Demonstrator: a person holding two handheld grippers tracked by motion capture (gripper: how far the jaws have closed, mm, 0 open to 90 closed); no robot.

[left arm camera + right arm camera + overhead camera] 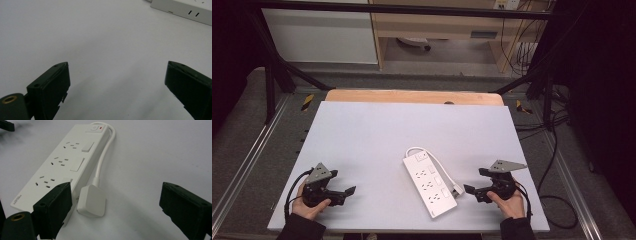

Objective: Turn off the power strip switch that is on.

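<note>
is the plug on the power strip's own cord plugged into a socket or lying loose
Lying loose. The white plug rests flat on the table beside the power strip, between the right gripper's open jaws; all three sockets show empty.

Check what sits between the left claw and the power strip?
Nothing: in the high view, bare white table top runs from the left claw to the power strip. The left gripper view shows the same bare stretch.

White power strip (430, 184) lies flat on the table, its plug (91, 201) alongside.
</note>
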